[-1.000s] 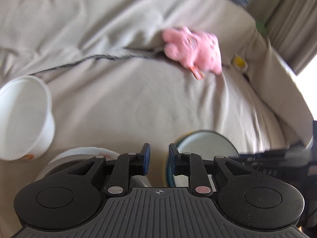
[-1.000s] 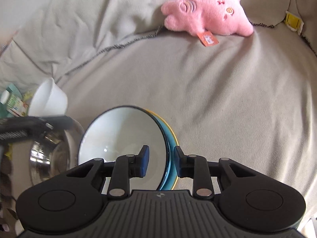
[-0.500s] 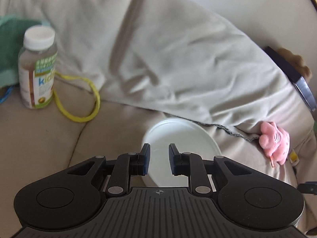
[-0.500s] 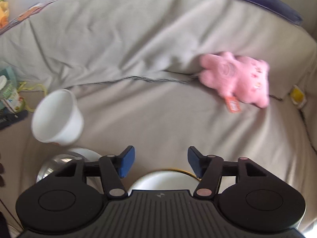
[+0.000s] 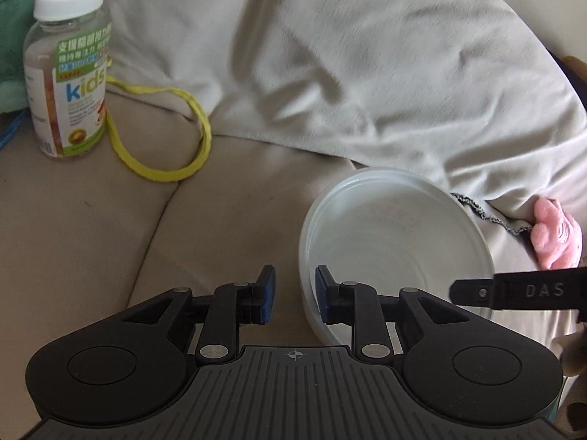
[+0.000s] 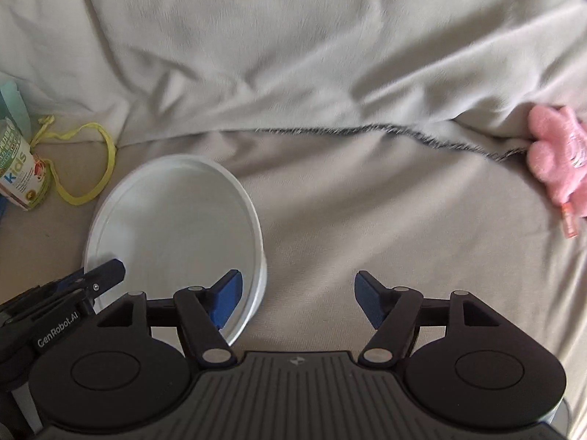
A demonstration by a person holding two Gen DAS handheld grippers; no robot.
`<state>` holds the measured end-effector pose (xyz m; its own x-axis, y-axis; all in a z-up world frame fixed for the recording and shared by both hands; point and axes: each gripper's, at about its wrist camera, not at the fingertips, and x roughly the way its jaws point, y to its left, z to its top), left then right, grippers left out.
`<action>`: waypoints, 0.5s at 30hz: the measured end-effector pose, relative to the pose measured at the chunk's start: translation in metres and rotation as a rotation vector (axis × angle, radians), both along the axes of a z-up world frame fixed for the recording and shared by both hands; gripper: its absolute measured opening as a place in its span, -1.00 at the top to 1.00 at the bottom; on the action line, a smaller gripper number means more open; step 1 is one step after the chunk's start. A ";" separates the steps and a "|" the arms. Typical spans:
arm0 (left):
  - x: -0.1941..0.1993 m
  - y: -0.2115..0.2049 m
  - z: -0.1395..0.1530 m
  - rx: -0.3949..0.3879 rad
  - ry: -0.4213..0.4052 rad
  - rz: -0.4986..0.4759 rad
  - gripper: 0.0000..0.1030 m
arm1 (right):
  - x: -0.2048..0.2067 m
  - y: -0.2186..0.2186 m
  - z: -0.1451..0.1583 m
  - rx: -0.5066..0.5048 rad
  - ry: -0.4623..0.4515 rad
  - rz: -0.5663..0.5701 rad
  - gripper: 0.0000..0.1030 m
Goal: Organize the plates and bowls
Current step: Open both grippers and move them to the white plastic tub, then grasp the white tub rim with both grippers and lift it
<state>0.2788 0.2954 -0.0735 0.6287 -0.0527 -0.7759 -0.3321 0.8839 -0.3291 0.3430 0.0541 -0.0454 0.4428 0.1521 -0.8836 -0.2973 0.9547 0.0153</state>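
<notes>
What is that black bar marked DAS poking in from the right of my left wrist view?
Observer: It looks like part of the right gripper. Its fingers stand wide apart and have just been opening, with the white bowl rim between them, unpressed.
Operator: And the pink lump at my edge?
Observer: A pink plush toy, with an orange tag hanging below it.
Operator: Where does that dark edge lead?
Observer: The dark fringe runs across the sofa from above the bowl to the toy.
</notes>
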 end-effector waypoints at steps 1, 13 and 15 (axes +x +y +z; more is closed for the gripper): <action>0.001 0.001 -0.001 -0.010 0.001 -0.002 0.49 | 0.003 -0.001 -0.004 0.019 0.017 -0.009 -0.33; 0.006 0.005 -0.009 -0.145 -0.019 -0.015 0.52 | 0.028 0.008 -0.042 0.114 0.183 -0.035 0.71; 0.002 -0.003 0.006 -0.094 -0.041 -0.021 0.53 | 0.020 0.009 -0.034 0.118 0.171 -0.018 0.73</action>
